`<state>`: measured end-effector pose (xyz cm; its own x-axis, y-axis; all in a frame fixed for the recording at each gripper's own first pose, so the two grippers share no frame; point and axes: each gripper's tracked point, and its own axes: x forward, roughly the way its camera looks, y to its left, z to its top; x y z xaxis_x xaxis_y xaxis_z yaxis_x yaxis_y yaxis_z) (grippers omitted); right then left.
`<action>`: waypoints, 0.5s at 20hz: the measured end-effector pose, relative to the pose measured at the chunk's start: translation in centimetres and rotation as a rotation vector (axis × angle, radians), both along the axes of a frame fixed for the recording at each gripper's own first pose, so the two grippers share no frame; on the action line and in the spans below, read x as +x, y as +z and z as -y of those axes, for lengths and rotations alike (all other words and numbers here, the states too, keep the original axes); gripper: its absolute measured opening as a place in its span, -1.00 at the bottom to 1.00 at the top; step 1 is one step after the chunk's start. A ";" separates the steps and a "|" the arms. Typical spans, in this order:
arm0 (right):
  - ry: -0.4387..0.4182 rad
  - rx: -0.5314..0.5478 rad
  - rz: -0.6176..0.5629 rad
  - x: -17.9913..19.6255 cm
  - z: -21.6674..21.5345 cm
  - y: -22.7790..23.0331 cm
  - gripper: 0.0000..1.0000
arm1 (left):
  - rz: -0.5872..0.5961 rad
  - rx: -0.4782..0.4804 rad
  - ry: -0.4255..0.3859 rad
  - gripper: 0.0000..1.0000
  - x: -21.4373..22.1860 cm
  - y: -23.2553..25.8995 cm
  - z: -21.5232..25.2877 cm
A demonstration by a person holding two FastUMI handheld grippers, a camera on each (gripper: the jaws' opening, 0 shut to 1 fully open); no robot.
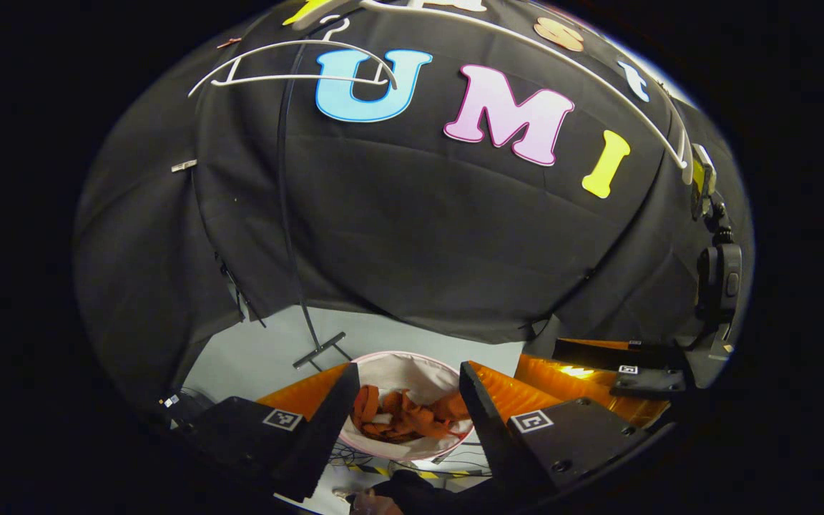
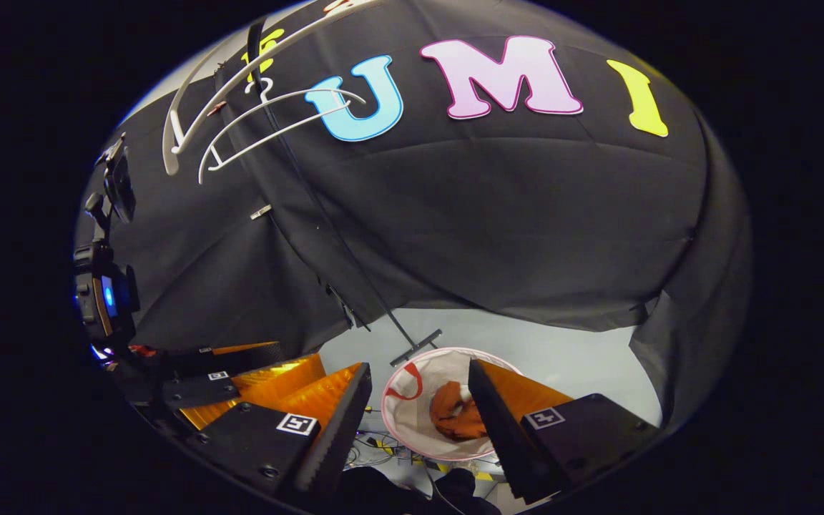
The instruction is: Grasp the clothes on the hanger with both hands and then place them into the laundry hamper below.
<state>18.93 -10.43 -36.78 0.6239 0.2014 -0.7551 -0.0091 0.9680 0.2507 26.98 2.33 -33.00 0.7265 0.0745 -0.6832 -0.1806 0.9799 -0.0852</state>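
An orange garment (image 1: 405, 417) lies crumpled inside the round white laundry hamper (image 1: 419, 368) on the floor; in the right gripper view the garment (image 2: 457, 418) rests in the same hamper (image 2: 401, 411). A bare white hanger (image 1: 290, 68) hangs on the rack rail, also seen as the hanger (image 2: 269, 121) at upper left. My left gripper (image 1: 408, 422) is open above the hamper with nothing between its fingers. My right gripper (image 2: 419, 422) is open too, holding nothing. The right gripper (image 1: 634, 375) appears at the right of the left gripper view, and the left gripper (image 2: 204, 386) at the left of the right gripper view.
A thin black rack pole (image 1: 287, 214) runs down to a cross foot (image 1: 320, 350) on the pale floor beside the hamper. A white rail (image 1: 562, 64) arcs overhead. Cables and striped tape (image 1: 412, 472) lie near the hamper. A camera rig (image 2: 104, 286) stands at left.
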 end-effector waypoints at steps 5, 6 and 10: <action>-0.024 -0.004 0.036 -1.3 -0.7 2.0 0.80 | 0.076 -0.002 -0.020 0.69 -0.4 2.1 0.2; -0.025 -0.013 0.049 -1.7 -0.9 2.5 0.83 | 0.099 -0.004 -0.017 0.80 -0.7 2.9 0.2; -0.044 -0.028 0.096 -4.2 -2.5 4.9 0.96 | 0.201 0.004 -0.019 0.86 -3.6 6.4 0.8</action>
